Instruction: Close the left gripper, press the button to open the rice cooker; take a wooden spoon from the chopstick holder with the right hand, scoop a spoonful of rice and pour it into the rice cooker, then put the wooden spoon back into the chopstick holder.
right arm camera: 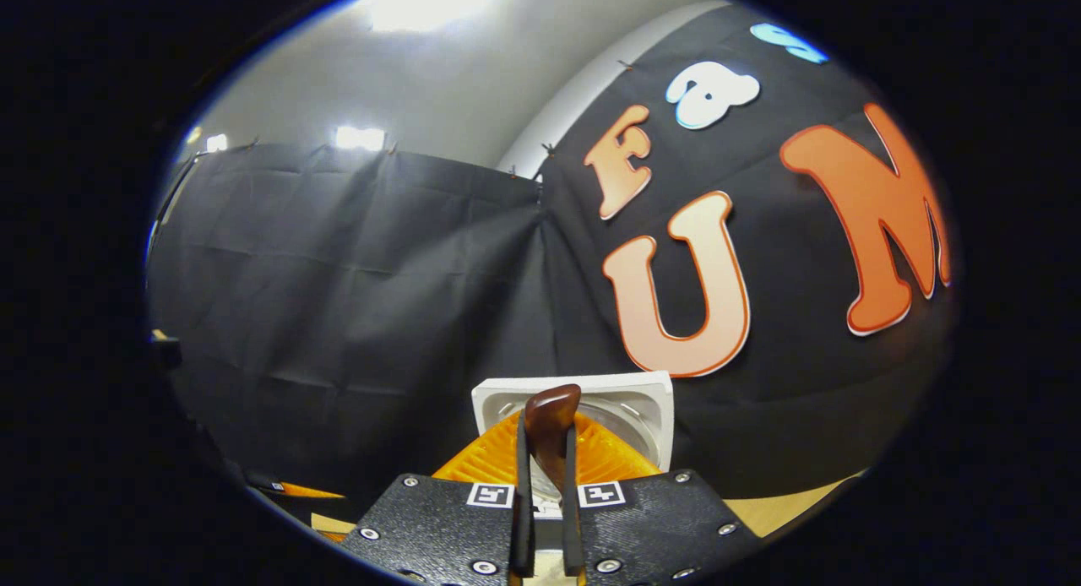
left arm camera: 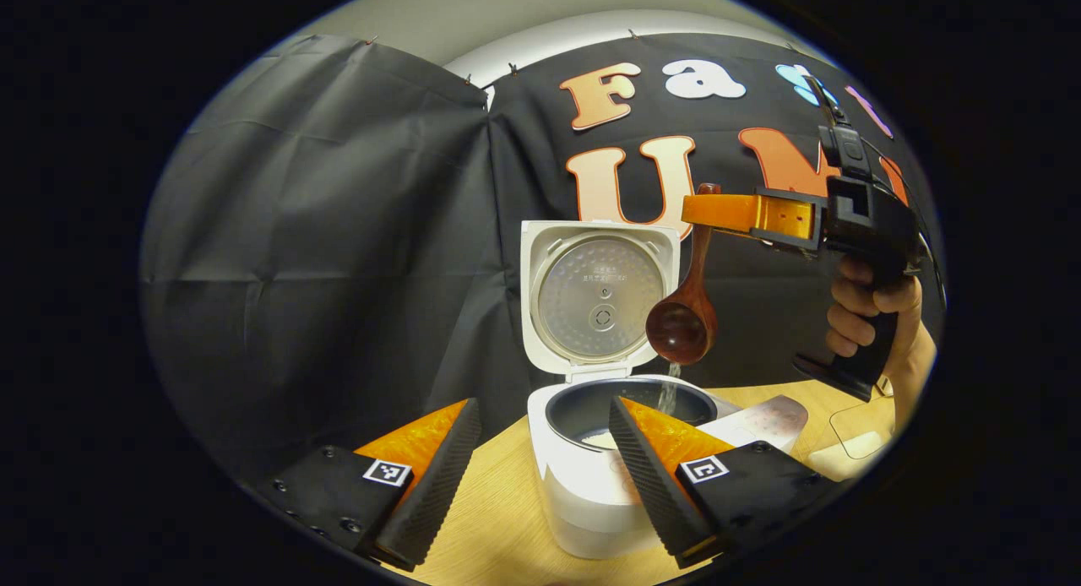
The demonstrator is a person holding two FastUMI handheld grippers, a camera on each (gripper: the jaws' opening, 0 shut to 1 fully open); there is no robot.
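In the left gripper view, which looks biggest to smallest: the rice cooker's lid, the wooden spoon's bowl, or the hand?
1. Open white rice cooker lid.
2-3. Dark brown wooden spoon's round bowl and the hand on the right gripper's handle look alike; too close to rank.

Rice cooker (left arm camera: 591, 485) open, lid upright; wooden spoon (left arm camera: 682, 320) above, bowl down, seemingly spilling rice.

No legible text; tiny illegible embossing on rice cooker lid (left arm camera: 601, 303).
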